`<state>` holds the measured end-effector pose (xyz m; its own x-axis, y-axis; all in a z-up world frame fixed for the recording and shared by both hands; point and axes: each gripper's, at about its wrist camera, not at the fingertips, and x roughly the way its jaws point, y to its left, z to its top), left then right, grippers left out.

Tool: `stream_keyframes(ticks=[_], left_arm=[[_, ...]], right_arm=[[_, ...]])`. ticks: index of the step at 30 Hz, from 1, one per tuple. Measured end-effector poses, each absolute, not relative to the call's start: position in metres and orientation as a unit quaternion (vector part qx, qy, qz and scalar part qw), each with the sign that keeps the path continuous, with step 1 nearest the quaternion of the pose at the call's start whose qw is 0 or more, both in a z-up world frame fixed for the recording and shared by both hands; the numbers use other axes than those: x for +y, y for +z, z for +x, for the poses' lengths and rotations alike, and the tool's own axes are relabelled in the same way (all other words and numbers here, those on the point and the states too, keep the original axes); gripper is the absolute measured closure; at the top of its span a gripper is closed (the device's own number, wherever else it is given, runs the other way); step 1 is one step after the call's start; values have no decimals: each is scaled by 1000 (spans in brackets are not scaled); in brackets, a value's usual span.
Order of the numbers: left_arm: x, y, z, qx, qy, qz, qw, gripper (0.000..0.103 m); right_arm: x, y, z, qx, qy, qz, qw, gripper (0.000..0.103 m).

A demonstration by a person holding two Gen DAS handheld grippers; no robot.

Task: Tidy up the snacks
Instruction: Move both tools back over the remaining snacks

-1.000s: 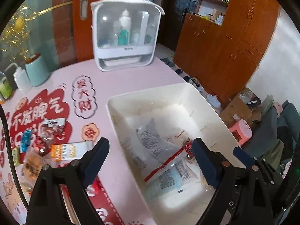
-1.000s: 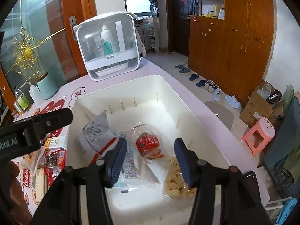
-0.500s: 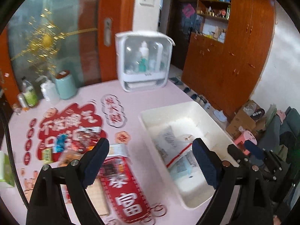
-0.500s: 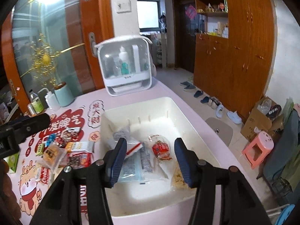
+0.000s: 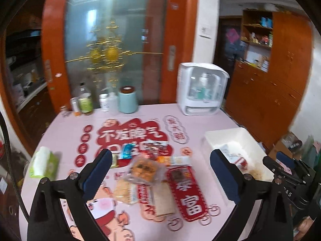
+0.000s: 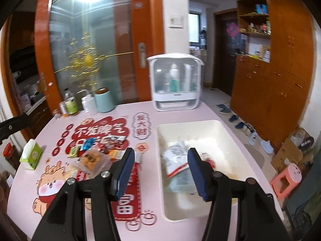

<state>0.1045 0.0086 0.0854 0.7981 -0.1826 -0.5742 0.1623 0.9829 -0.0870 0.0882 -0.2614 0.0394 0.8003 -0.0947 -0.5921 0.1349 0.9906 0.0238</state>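
Both the left tongs and right tongs gape wide with nothing in them above the pink worktop, where crinkly clear and coloured snack packets lie heaped left of the white bin holding a few more

I am holding my left gripper level and raised, its blue-padded fingers spread wide with nothing between them. I am holding my right gripper likewise, fingers parted and gripping nothing.
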Motion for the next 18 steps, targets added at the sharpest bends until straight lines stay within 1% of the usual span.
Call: stream_keyframes(ticks=[4, 7, 12, 18], left_arm=[[37, 73, 104, 311, -60, -24, 948, 5], [53, 53, 113, 329, -44, -31, 943, 5], [73, -2, 139, 389, -23, -39, 920, 5], [81, -68, 163, 460, -23, -61, 886, 5]], right_arm=[[-234, 29, 97, 327, -27, 25, 944, 47], [-217, 17, 105, 345, -6, 20, 938, 47], [-193, -15, 123, 385, 26, 19, 923, 47], [-167, -71, 148, 444, 61, 18, 893, 47]])
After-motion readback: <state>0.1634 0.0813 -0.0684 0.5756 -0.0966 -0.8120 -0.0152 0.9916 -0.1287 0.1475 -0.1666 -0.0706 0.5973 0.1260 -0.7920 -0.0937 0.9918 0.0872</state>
